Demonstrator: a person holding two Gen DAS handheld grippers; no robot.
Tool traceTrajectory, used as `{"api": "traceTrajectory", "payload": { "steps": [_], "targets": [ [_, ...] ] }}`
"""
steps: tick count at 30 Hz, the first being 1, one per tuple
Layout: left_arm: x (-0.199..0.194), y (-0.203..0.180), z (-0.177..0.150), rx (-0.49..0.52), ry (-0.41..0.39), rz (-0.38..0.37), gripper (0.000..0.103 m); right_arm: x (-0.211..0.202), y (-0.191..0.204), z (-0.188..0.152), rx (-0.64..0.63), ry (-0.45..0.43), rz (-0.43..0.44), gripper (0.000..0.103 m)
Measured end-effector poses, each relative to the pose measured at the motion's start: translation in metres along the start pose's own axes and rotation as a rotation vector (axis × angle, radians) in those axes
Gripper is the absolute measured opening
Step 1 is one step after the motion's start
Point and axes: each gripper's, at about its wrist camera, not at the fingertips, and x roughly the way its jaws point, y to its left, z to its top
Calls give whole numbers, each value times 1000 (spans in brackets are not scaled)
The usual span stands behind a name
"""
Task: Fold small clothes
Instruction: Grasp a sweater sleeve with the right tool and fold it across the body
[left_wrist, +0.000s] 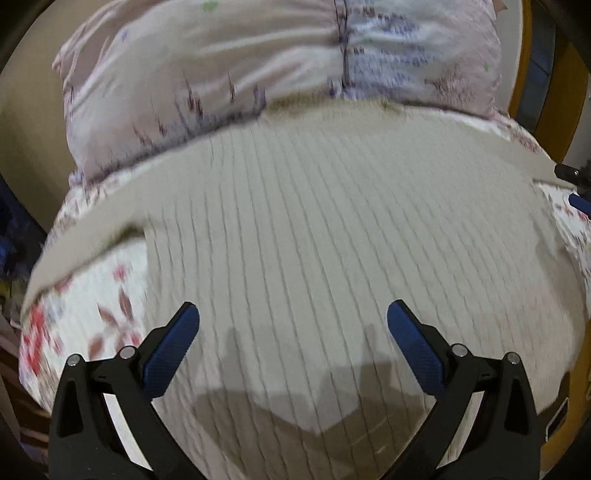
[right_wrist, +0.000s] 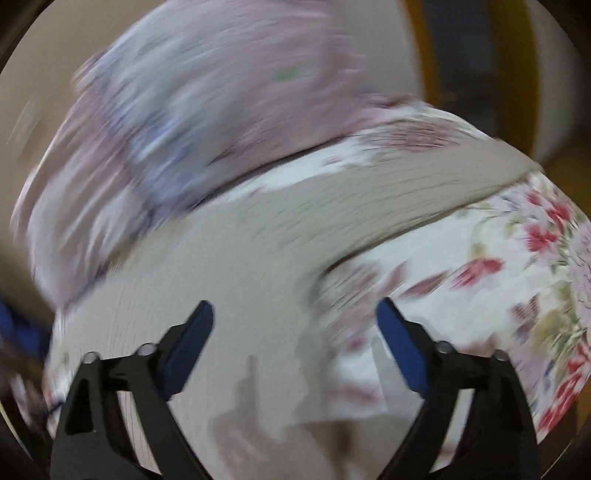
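Both jaws wide open and empty above the ribbed beige garment (left_wrist: 314, 229).
Risk: the left gripper (left_wrist: 293, 326) or right gripper (right_wrist: 294, 325) pinches the floral bedsheet (right_wrist: 498, 280) underneath too.

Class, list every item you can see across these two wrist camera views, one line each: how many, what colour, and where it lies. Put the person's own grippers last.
ribbed garment: one, beige-grey, spread flat on the bed, both sleeves out to the sides.
floral bedsheet: one, white with red and pink flowers, beneath the garment.
pillow: one, pale pink with purple print, beyond the garment's far edge.
wooden frame: one, orange-brown, behind the bed at the right.
left gripper: one, black with blue pads, open above the garment.
right gripper: one, black with blue pads, open above the garment's right part.
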Motion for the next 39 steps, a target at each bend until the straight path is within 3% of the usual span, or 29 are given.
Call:
{"api": "traceTrajectory", "payload": {
  "steps": [5,10,16,24,29,34,39],
  "targets": [
    [2,9,33,8,-64,-24,101,23,-67,51,231,-2,-75,67],
    [11,10,52,17,-121,-21,101,42,-110,71,404,18,-93,60],
    [33,11,67,-11,-84,-113,101,53,-143,76,524,3,-142,49],
    [57,9,75,-27,-70,-170,101,54,-165,81,576,-65,-131,34],
    [67,9,80,-43,-57,-188,101,58,-164,80,525,-91,-182,13],
    [73,13,84,-72,-54,-223,101,56,-155,83,462,-131,-177,9],
    [75,21,87,-105,-73,-210,101,33,-109,95,270,-227,-147,8]
  ]
}}
